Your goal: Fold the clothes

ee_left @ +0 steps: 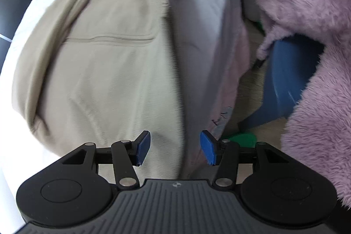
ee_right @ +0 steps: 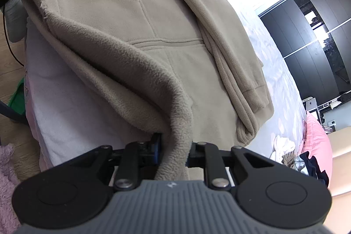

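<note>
Tan fleece hoodie (ee_right: 136, 41) on bed (ee_right: 72, 102), partly folded | my right tongs (ee_right: 173, 149) pinch its near edge, raised | left tongs (ee_left: 175, 147) gape empty beside hoodie | final fold, smoothing remain.

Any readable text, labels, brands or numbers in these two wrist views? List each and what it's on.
None readable.
left gripper: small round emblem on the grey body, no letters.
right gripper: similar small mark, too small to read.
beige fleece top: no tag or print visible.
Items on the far shelving: too small and blurred.
</note>
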Action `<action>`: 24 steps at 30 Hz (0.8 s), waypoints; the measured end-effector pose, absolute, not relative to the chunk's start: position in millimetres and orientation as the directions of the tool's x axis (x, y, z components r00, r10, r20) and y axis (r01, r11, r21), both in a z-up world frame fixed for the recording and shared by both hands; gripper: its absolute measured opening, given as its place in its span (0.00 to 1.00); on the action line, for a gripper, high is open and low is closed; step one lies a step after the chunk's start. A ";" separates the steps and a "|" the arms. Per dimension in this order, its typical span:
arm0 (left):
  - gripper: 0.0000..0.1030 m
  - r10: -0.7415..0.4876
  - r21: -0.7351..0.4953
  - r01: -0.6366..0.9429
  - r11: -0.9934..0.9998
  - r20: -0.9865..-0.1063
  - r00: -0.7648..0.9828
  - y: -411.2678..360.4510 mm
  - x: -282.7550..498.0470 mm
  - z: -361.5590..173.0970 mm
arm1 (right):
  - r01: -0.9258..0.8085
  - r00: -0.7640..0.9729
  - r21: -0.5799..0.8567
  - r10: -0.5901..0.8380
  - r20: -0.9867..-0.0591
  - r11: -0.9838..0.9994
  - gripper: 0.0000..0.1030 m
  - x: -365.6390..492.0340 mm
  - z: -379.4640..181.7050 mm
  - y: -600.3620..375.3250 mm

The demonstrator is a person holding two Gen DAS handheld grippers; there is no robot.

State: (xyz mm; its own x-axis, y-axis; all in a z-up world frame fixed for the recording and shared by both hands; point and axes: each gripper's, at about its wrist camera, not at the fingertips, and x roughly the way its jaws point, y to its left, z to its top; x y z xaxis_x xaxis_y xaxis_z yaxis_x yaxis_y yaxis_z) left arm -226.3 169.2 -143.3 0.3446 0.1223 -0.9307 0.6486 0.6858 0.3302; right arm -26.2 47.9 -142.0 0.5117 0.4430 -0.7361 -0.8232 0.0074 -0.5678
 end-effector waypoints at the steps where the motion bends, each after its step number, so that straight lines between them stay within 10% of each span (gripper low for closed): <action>1: 0.47 0.148 0.353 0.648 0.674 -0.925 0.350 167.4 -225.4 -148.3 | -0.825 0.510 -0.565 0.442 -0.737 0.009 0.21 -25.6 -142.7 48.2; 15: 0.47 0.327 0.476 0.621 0.623 -0.879 0.346 152.0 -219.8 -188.9 | -0.842 0.495 -0.539 0.438 -0.751 0.027 0.21 -23.1 -147.6 53.1; 24: 0.11 0.290 0.422 0.464 0.779 -0.898 0.330 177.2 -200.6 -165.8 | -0.845 0.488 -0.535 0.434 -0.757 0.016 0.21 -26.3 -151.1 48.3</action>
State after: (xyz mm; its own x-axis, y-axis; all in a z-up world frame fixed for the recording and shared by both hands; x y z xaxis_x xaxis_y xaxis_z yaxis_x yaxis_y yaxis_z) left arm -200.6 177.2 -165.8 0.3304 0.2899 -0.8982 0.4645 0.7785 0.4221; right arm -26.3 48.3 -151.1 0.4881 0.4336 -0.7575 -0.8446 0.0156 -0.5352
